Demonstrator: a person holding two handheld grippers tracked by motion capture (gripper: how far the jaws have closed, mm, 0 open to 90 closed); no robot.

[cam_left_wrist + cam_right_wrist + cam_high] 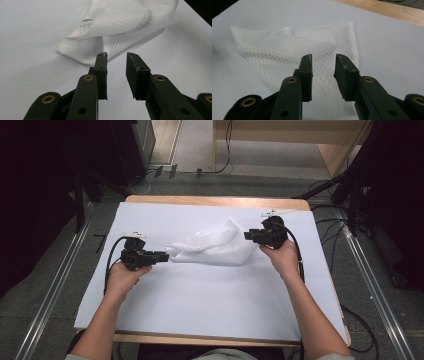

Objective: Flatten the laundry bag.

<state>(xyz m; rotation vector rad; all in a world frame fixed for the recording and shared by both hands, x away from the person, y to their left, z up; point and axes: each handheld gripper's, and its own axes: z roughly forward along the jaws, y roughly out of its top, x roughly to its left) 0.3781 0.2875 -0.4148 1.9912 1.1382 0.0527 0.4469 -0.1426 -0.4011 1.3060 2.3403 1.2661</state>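
From the high view, a white mesh bag (212, 247) lies crumpled a little past the middle of the white table sheet (200, 295). My left gripper (162, 256) sits at the bag's 9 o'clock, its tips just at the bag's near corner. My right gripper (248, 236) sits at the bag's 3 o'clock, its tips at that edge. Both of my hands rest low over the sheet.

In my left gripper view, the jaws stand apart with only bare sheet between them. The mesh bag (117, 27) fills the 12 o'clock area; its folded corner lies just beyond the left pad (101, 72), too close for me to tell whether it touches.

In my right gripper view, the jaws are also apart, nothing pinched. The mesh bag (287, 47) spreads from 10 to 1 o'clock, its netting showing through the gap. A wooden table edge (387, 8) runs at 1 o'clock.
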